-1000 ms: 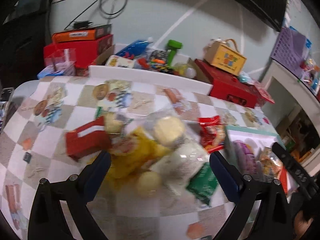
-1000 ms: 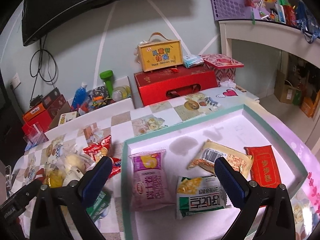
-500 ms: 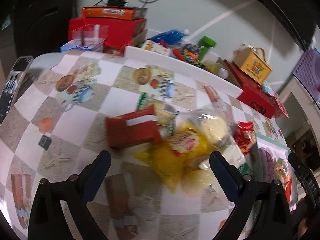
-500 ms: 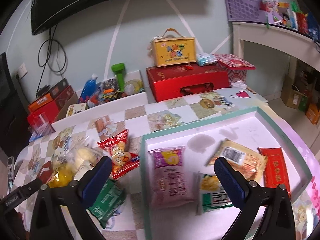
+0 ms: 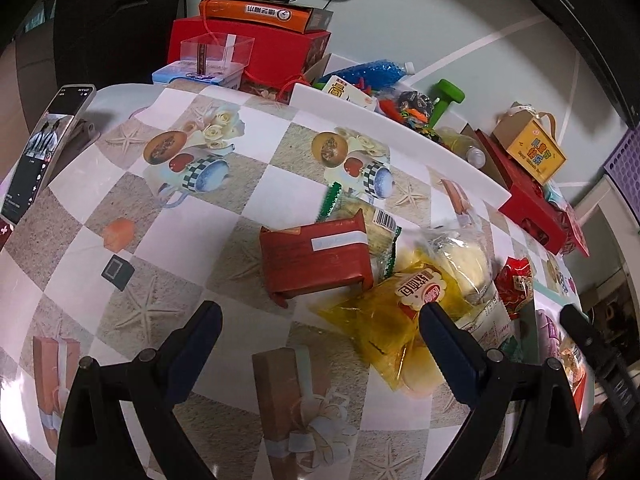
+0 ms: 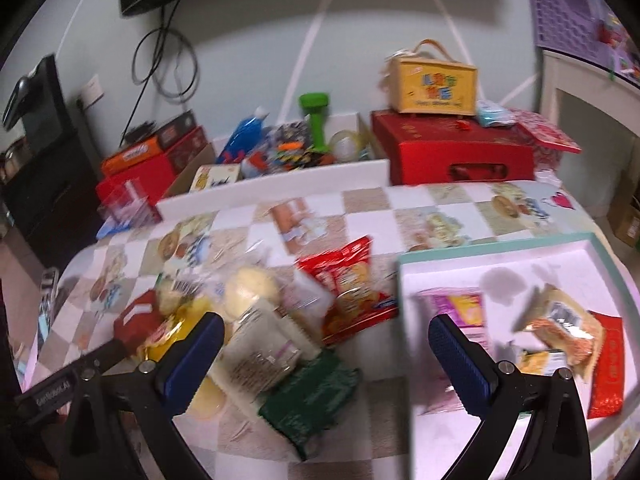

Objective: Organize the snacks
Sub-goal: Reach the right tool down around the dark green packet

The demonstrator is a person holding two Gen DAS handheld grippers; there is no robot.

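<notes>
A pile of snacks lies on the checked tablecloth. In the left wrist view my left gripper point(image 5: 320, 320) is open just short of a red packet point(image 5: 316, 256), with a yellow bag point(image 5: 396, 312) by its right finger and a clear bag of buns point(image 5: 464, 264) beyond. My right gripper point(image 6: 326, 328) is open over the pile, above a clear labelled bag point(image 6: 264, 344), a green pack point(image 6: 312, 392) and a red chips bag point(image 6: 352, 288). To its right, the teal-rimmed tray point(image 6: 492, 246) holds a pink packet point(image 6: 460, 308), an orange packet point(image 6: 560, 320) and a red packet point(image 6: 608, 360).
A phone point(image 5: 44, 148) rests at the table's left edge. Behind a white ledge stand red boxes point(image 6: 456, 152), a yellow carry box point(image 6: 434, 84), a green dumbbell point(image 6: 314, 120) and a blue bottle point(image 6: 244, 140). Bare tablecloth point(image 5: 132, 248) lies left of the pile.
The right gripper has swung left from over the tray to over the snack pile. The left gripper has shifted left and closer, now facing the red packet. Both stayed open.
</notes>
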